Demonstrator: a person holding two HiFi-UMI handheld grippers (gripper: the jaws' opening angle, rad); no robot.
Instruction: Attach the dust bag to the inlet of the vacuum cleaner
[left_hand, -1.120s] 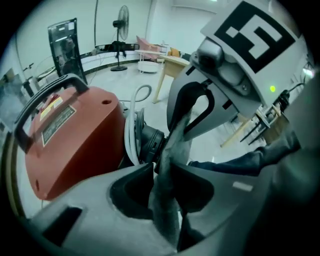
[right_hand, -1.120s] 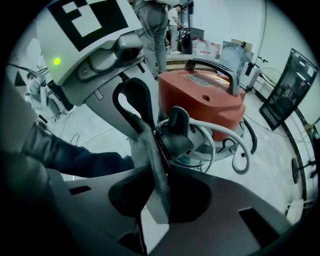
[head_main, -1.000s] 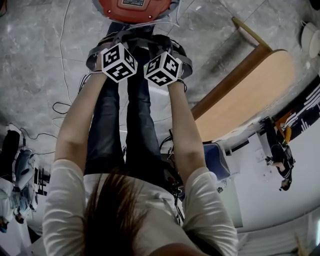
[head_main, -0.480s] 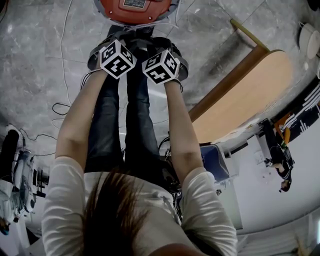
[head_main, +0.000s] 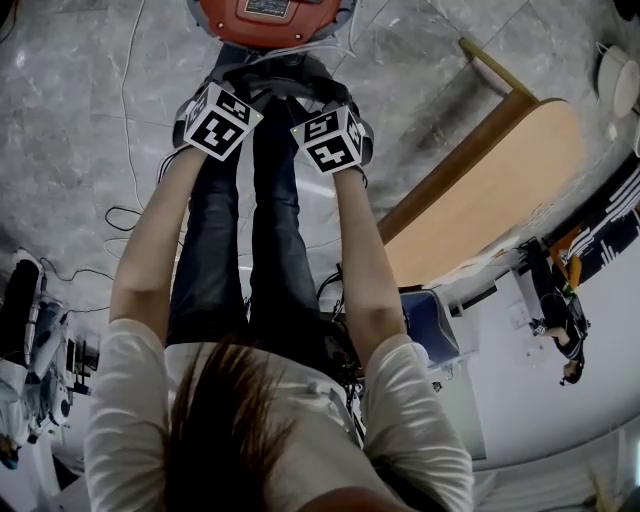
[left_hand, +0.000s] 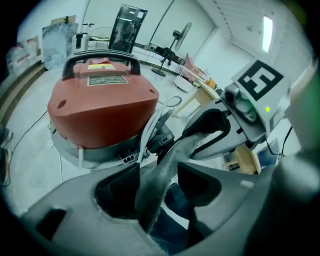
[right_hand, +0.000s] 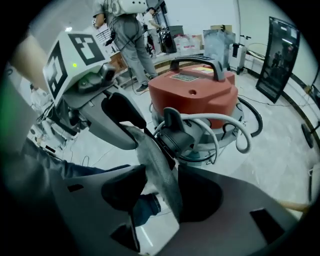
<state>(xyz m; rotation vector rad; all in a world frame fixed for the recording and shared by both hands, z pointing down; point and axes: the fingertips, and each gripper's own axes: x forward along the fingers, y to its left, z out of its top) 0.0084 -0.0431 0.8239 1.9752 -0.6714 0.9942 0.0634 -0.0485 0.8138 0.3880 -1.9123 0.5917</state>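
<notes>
The red vacuum cleaner (head_main: 265, 15) stands on the floor just beyond both grippers; it is also in the left gripper view as the vacuum (left_hand: 102, 107) and in the right gripper view as the vacuum (right_hand: 195, 92). A grey dust bag (left_hand: 155, 185) stretches from its dark inlet fitting (left_hand: 160, 142) back between my two grippers. My left gripper (left_hand: 156, 172) has just been opening; the bag's edge runs loose between its jaws. My right gripper (right_hand: 162, 185) has just been opening too, with the dust bag (right_hand: 157, 172) between its spread jaws. Seen from the head, the left gripper (head_main: 218, 100) and the right gripper (head_main: 325, 115) are side by side.
The vacuum's grey hose (right_hand: 235, 130) curls at its right side. Thin cables (head_main: 125, 100) trail over the marble floor. A wooden tabletop (head_main: 490, 190) lies to the right. The holder's jeans legs (head_main: 250, 240) are below the grippers. People (right_hand: 127, 30) stand behind.
Both marker cubes have rolled outward, away from each other. The hands have stayed at the same spot in front of the vacuum.
</notes>
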